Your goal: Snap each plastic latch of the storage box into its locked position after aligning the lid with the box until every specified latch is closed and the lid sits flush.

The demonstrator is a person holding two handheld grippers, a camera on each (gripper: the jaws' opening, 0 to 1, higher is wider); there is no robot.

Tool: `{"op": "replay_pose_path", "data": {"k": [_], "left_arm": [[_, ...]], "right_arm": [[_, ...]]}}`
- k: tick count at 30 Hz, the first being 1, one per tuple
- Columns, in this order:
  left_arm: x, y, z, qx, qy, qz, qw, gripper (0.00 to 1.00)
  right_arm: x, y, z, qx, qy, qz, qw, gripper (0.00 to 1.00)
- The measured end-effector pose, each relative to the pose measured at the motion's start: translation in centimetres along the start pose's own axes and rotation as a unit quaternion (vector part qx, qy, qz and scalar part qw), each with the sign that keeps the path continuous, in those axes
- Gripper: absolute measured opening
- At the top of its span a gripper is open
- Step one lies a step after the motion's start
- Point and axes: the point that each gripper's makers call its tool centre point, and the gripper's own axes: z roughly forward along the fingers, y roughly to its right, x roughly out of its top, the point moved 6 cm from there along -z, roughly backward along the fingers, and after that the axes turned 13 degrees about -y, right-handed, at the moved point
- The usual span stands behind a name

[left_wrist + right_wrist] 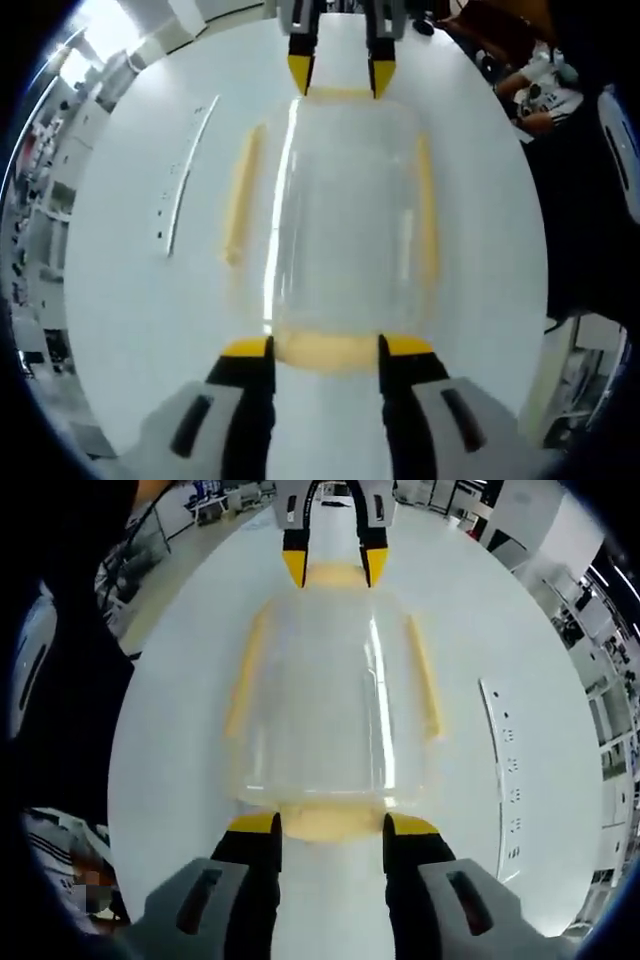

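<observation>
A clear storage box lies on the white surface, lid apparently on, between left tool and right tool, both spread at opposite end latches, seemingly still unlocked.

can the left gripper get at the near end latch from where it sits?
Probably yes. The left gripper has open jaws on either side of the yellow end latch of the storage box, with nothing between.

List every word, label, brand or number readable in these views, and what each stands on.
None can be read.
Small dark marks along a strip on the white table, by its edge: too small and blurred.
The clear storage box and its yellow latches carry no visible text.
</observation>
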Motion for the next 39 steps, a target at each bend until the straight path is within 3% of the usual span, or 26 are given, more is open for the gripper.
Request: {"op": "replay_pose_path", "data": {"k": [18,28,33,36,39], "left_arm": [[-0.1,-0.3,0.6,0.003,0.017,-0.012,0.9998,0.4],[-0.6,-0.1,0.6,0.014,0.045,-0.014,0.9988,0.4],[-1.4,0.0,0.2,0.021,0.044,-0.017,0.9987,0.38],[-2.3,0.7,0.0,0.008,0.02,-0.028,0.9994,0.24],[-2.6,0.5,-0.5,0.026,0.034,-0.026,0.9988,0.28]], "right_arm": [[-0.1,0.2,0.9,0.006,-0.014,-0.003,0.9999,0.4],[-0.6,-0.3,1.2,-0.001,0.003,0.012,0.9999,0.41],[-1.5,-0.9,1.8,-0.005,-0.001,0.012,0.9999,0.31],[-2.1,-1.0,1.5,-0.014,0.006,0.012,0.9998,0.26],[-2.5,-1.0,1.1,-0.026,0.023,0.021,0.9992,0.23]]}}
